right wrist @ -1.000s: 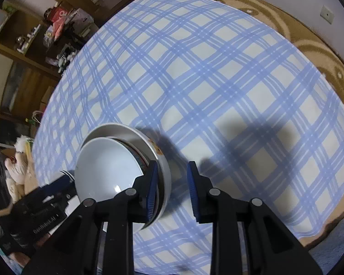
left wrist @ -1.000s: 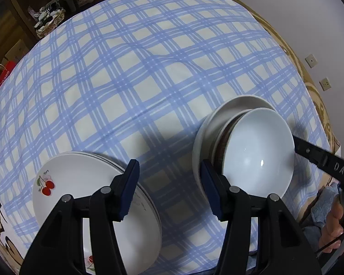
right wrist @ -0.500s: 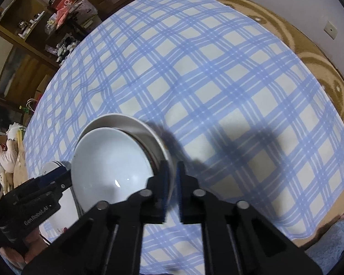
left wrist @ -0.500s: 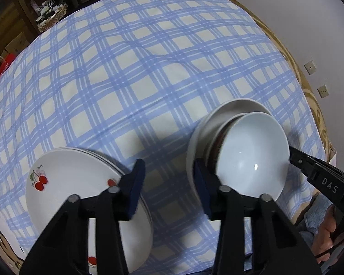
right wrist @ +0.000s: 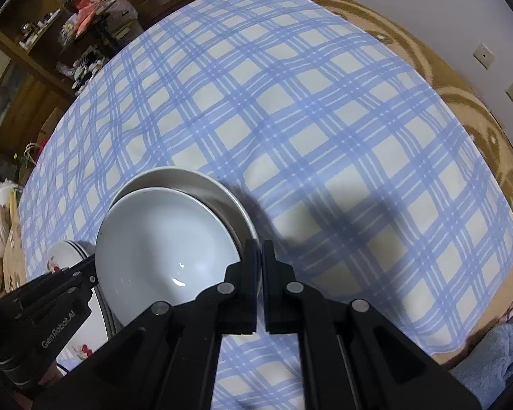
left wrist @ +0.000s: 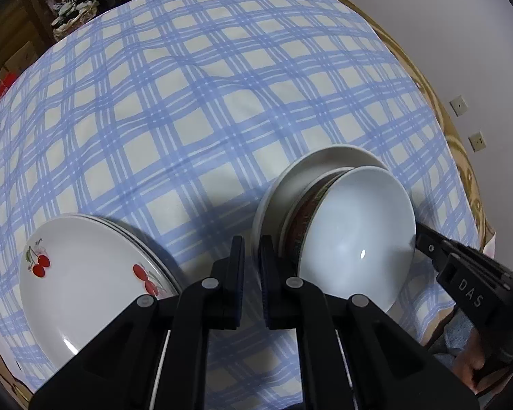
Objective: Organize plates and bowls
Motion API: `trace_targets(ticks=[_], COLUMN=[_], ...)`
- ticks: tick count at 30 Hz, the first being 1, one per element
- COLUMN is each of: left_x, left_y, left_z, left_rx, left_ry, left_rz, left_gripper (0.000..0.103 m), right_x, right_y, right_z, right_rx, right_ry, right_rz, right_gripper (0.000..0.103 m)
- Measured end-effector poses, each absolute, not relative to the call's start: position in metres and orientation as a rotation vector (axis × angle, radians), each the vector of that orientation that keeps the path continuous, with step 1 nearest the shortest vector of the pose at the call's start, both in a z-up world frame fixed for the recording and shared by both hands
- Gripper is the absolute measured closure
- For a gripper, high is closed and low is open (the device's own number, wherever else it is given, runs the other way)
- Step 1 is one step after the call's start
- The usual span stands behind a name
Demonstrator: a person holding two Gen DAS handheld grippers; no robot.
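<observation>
bowl stack (left wrist: 355,229) on counter (left wrist: 195,109): left hand-held gripper (left wrist: 252,249) and right hand-held gripper (right wrist: 260,256) each clamped on outer bowl's opposite rims; plates (left wrist: 85,280) lay left.

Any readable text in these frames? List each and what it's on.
"DAS": on the right claw, seen in the left wrist view.
"GenRobot.AI": on the left claw, seen in the right wrist view.
Red box on the shelf: print too blurred to read.
Plates: cherry pictures only, no words.
</observation>
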State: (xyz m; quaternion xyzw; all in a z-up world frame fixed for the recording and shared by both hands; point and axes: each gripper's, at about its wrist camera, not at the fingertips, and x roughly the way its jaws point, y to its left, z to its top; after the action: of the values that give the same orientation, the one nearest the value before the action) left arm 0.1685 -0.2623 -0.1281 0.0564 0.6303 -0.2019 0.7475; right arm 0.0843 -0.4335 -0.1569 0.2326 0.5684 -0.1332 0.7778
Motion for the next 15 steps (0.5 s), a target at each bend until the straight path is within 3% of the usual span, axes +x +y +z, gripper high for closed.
trace_targets(ticks=[15], left_x=[0.17], left_y=[-0.27], left_z=[-0.126], left_rx=[0.123], left_ry=[1.371], left_rz=[-0.416], left_gripper=[0.096], right_x=[0.087], right_y=[-0.448], right_z=[-0.17], right_rx=[0.57], right_ry=[1.246], right_rz=[-0.266], right_gripper=[0.095])
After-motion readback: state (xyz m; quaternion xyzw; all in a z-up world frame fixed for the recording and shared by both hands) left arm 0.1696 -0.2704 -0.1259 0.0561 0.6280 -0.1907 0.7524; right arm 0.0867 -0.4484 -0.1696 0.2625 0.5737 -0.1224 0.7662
